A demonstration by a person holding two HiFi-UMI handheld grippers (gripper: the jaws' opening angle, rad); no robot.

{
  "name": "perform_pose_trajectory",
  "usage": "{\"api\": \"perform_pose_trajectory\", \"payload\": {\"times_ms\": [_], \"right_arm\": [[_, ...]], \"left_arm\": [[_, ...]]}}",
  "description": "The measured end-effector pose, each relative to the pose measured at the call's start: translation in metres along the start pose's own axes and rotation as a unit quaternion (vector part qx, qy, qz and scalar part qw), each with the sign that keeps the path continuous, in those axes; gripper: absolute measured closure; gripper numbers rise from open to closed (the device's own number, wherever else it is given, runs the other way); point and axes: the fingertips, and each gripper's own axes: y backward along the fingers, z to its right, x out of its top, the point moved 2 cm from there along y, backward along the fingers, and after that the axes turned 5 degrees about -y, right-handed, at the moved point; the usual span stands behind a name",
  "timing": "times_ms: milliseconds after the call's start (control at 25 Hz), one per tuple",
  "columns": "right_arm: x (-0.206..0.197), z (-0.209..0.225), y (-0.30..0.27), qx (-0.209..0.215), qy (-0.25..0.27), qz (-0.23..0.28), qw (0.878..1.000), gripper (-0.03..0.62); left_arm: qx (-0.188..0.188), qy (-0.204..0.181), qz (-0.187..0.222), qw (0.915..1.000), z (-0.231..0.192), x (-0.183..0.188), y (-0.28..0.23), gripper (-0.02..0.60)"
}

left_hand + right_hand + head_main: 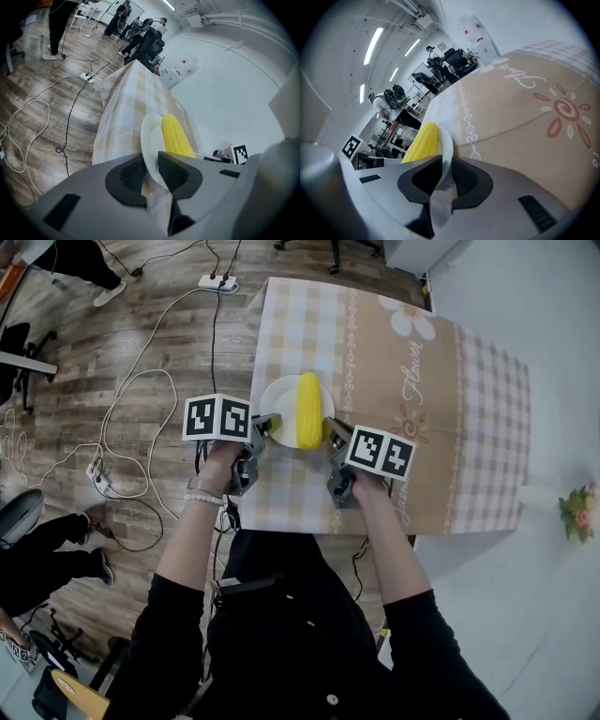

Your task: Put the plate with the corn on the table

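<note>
There is one plate [277, 401], one corn cob [308, 409] and one surface [450, 427]. Two claws show: the left claw [267, 424] and the right claw [335, 433]. One bunch of flowers [578, 512] shows.

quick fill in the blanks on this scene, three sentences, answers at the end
The corn lies on a ____ plate.
The left hand-held gripper and the right hand-held gripper are each shut on the rim of the ____.
The colour of the corn is ____.
Missing words: white; plate; yellow
</note>
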Motion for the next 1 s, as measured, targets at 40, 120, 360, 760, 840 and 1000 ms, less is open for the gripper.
{"api": "perform_pose_trajectory", "payload": {"times_ms": [40, 120, 360, 760, 840, 1000], "right_arm": [[0.0, 0.0, 0.0, -0.001, 0.004, -0.001, 1.0, 0.502], [0.0, 0.0, -0.001, -0.004, 0.014, -0.002, 1.0, 0.502], [-0.001, 0.0, -0.002, -0.007, 0.028, -0.004, 1.0, 0.502], [-0.001, 0.001, -0.002, -0.011, 0.034, -0.003, 0.999, 0.503], [0.0, 0.001, -0.002, -0.012, 0.034, -0.003, 0.999, 0.504], [-0.001, 0.001, -0.003, -0.012, 0.034, -0.004, 0.999, 0.505]], "left_arm": [[0.001, -0.003, -0.003, 1.0, -0.001, 0.0, 0.0, 0.5], [0.003, -0.008, -0.008, 0.9999, -0.002, -0.001, 0.001, 0.497], [0.012, -0.034, -0.021, 0.9991, -0.003, -0.004, 0.003, 0.482], [0.02, -0.069, -0.035, 0.9968, -0.002, -0.009, 0.007, 0.463], [0.018, -0.074, -0.033, 0.9966, -0.003, -0.01, 0.009, 0.463], [0.023, -0.085, -0.033, 0.9956, -0.004, -0.013, 0.011, 0.462]]}}
